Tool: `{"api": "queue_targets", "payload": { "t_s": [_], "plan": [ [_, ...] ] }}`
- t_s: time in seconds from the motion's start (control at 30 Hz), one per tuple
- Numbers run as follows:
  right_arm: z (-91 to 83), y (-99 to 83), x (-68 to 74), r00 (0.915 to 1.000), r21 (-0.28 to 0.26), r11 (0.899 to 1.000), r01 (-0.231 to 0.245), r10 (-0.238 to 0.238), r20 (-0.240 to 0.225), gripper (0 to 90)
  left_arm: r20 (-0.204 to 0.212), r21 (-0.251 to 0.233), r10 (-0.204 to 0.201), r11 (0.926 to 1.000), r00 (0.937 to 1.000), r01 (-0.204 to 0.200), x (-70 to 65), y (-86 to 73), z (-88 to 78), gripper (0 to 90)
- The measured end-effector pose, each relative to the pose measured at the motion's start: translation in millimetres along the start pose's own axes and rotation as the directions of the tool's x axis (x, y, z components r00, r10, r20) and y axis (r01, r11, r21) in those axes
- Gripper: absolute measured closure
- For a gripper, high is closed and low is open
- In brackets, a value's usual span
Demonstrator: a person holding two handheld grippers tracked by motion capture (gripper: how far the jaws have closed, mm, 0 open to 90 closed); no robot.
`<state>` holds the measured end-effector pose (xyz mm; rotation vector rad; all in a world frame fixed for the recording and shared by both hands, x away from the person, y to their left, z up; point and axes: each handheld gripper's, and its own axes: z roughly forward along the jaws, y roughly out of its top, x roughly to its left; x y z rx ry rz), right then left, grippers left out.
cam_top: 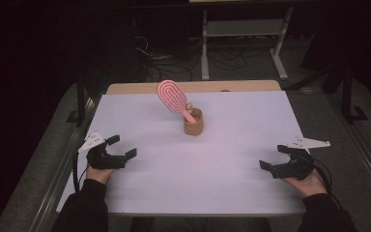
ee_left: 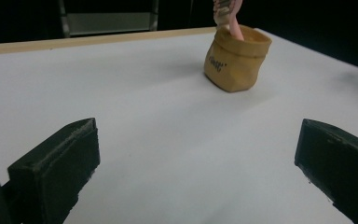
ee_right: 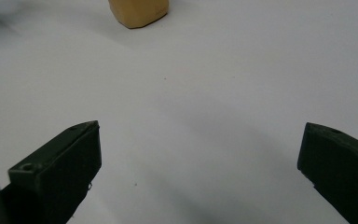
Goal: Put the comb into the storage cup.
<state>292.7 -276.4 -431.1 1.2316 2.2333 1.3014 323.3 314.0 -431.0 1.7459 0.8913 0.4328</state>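
White tabletop point(cam_top: 232, 164): both grippers, left point(cam_top: 123, 146) and right point(cam_top: 272, 157), rest wide apart, empty; either should approach the far pouch point(cam_top: 193, 123) slowly, gripping the pink hairbrush point(cam_top: 172, 96) handle.

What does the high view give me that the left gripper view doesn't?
High view alone: the pink brush's looped head, leaning left out of the tan pouch, plus both hands with the left gripper and right gripper resting far apart near the table's front edge. Left gripper view alone: dark lettering on the pouch's side and its rolled rim. Both: the pouch upright on the white table with the brush handle in it.
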Motion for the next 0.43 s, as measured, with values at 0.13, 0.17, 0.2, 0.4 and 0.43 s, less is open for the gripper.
{"api": "queue_targets", "payload": {
  "t_s": [0.13,0.17,0.2,0.4,0.43],
  "plan": [
    [-1.6,-0.6,0.2,1.0000,-0.005,1.000,-0.005,0.005,-0.003,0.0,-0.023,0.022,0.004,0.9998,0.9997,-0.003,3.1,-3.6,-4.9,0.0],
    [-2.1,-0.8,-0.1,1.0000,-0.009,1.000,-0.008,0.008,-0.003,0.0,-0.026,0.020,0.002,0.9998,0.9997,-0.001,3.5,-4.0,-6.4,0.0],
    [-2.5,-0.9,-0.3,1.0000,-0.011,1.000,-0.009,0.009,-0.003,0.0,-0.030,0.017,0.000,0.9998,0.9995,0.001,4.0,-4.5,-9.2,0.0],
    [-1.7,-0.1,-2.6,0.9998,-0.020,1.000,-0.018,0.018,-0.011,0.0,-0.039,0.018,0.002,0.9998,0.9992,-0.001,3.2,-6.6,-18.7,0.0],
    [-1.1,0.2,-2.6,0.9997,-0.019,1.000,-0.020,0.020,-0.014,0.0,-0.042,0.016,-0.004,0.9999,0.9991,0.005,3.4,-6.9,-20.0,0.0]
  ]
}}
